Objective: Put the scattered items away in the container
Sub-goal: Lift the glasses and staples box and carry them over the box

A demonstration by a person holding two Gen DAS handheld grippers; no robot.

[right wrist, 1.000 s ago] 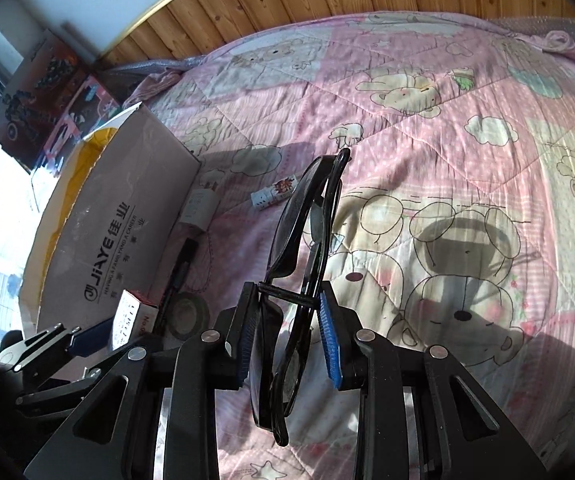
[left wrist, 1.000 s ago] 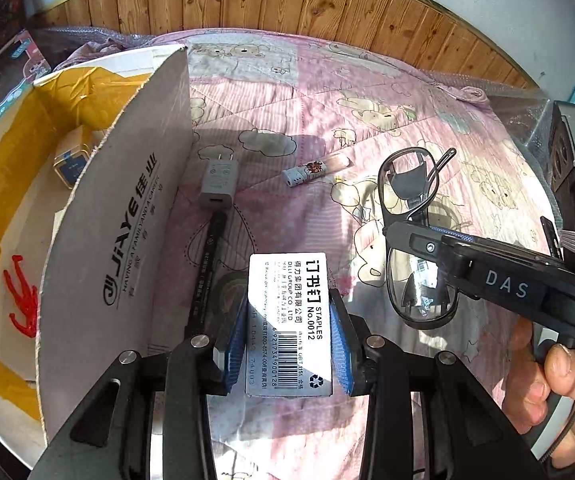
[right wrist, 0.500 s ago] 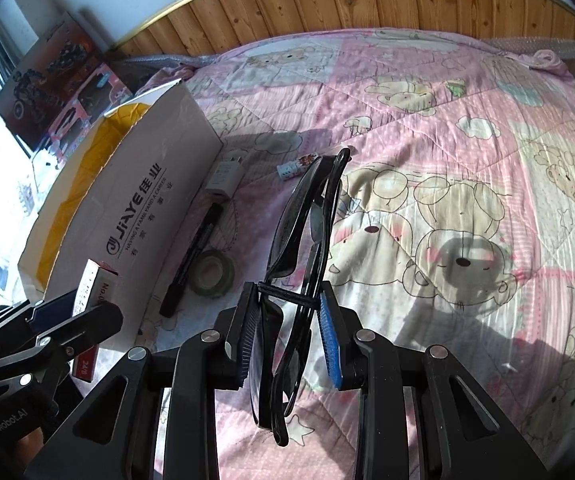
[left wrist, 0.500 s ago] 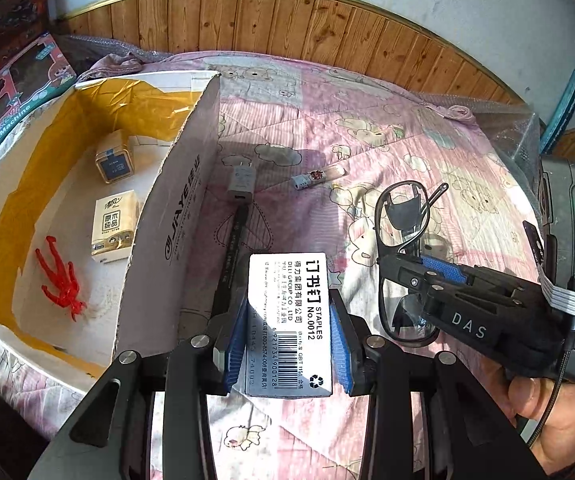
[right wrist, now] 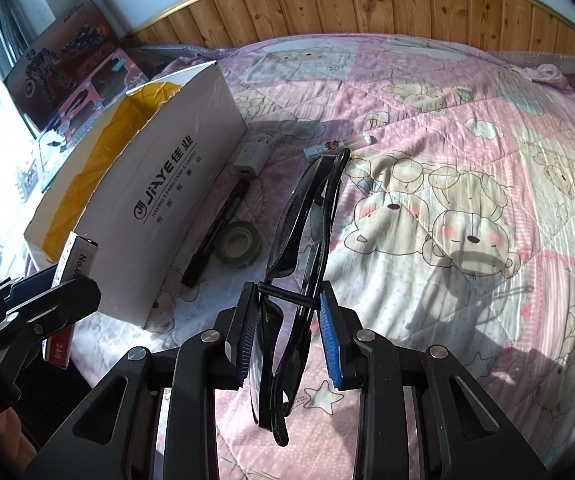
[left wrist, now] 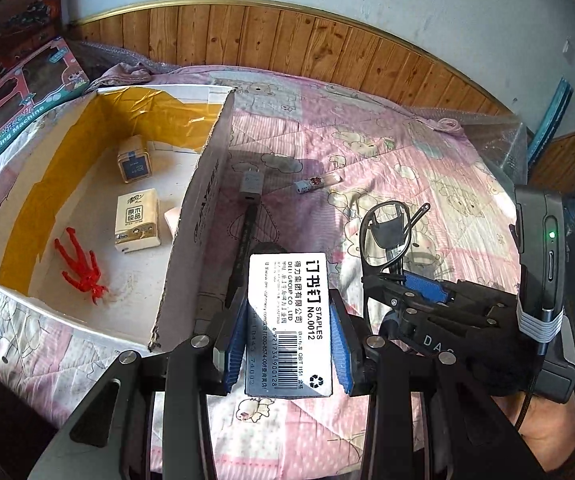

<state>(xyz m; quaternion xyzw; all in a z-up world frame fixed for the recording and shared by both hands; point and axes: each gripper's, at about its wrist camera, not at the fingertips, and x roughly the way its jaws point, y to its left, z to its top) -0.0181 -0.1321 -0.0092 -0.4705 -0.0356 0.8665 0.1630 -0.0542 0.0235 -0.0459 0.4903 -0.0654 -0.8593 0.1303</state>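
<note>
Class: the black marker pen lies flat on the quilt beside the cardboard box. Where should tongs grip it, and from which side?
Grip the black marker pen mid-barrel, coming from above with the pads across its width. It lies flat alongside the cardboard box wall, charger at one end and tape roll close beside it, so a sideways approach looks cramped.

Box (left wrist: 191, 216) top open; near wall upright; floor middle seemingly free.

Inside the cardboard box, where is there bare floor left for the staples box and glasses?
In the cardboard box, the floor between the red figure and the near right corner is bare, as is the yellow-lined left side. The middle holds the tissue pack and blue-labelled carton.
</note>
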